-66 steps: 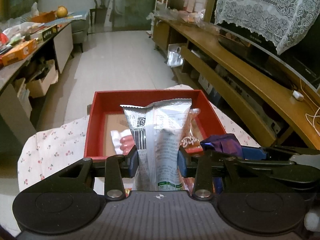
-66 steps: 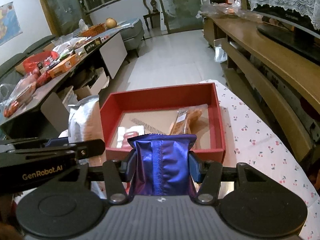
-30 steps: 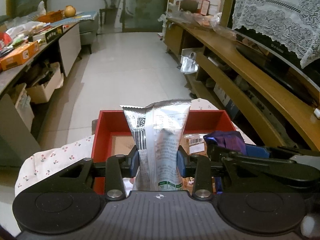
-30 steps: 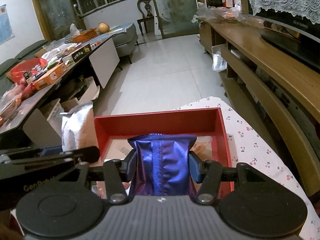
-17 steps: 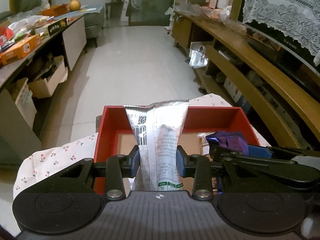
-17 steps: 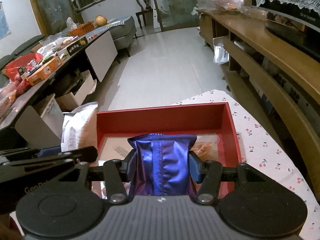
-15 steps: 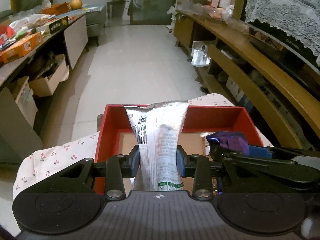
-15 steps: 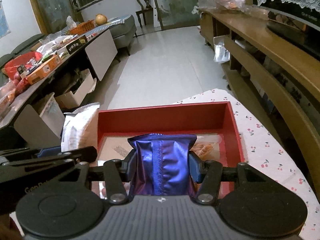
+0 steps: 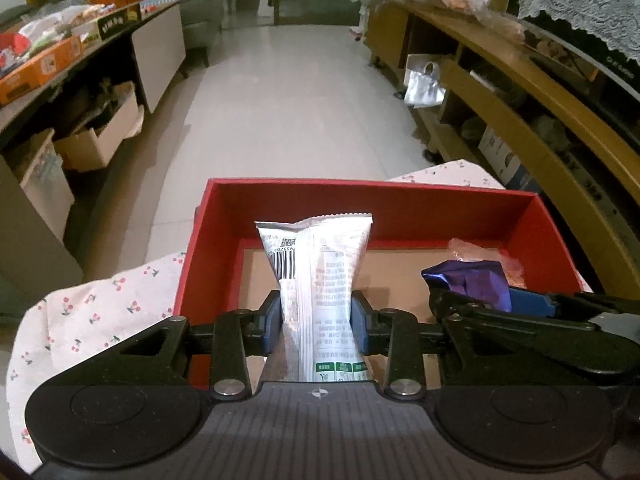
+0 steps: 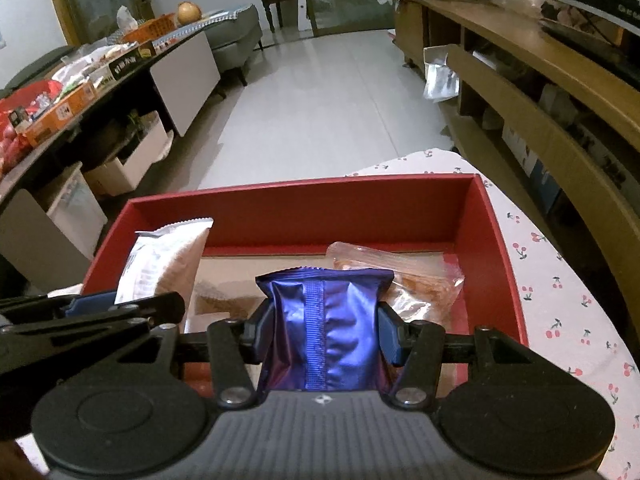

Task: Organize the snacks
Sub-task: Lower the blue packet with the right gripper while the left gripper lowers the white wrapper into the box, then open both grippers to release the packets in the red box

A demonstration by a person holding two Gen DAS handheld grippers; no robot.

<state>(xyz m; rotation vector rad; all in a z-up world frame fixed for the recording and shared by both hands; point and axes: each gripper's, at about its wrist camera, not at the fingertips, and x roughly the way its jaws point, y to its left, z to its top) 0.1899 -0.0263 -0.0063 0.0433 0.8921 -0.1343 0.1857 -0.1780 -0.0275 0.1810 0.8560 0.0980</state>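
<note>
**Cherry-print tabletop, red box, both tongs loaded**

Cherry-patterned cloth covers the tabletop (image 10: 560,280) under an open red box (image 9: 400,208). Left tongs (image 9: 316,316) pinch a silver snack packet (image 9: 316,264) bearing a barcode and small print too fine to read. Right tongs (image 10: 324,328) clamp a purple foil packet (image 10: 324,320). Both packets hang over the box. Just ahead of the right tongs, a clear bag of orange snacks (image 10: 400,276) lies inside.

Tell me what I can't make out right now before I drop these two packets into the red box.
- Near floor of the red box: both views, hidden behind gripper bodies and packets.
- Silver packet, lower end: left wrist view, cut off by the left gripper.
- Purple packet front label: right wrist view, only the back seam faces the camera.
- Clear orange snack bag: partly behind the purple packet; contents unclear.
</note>
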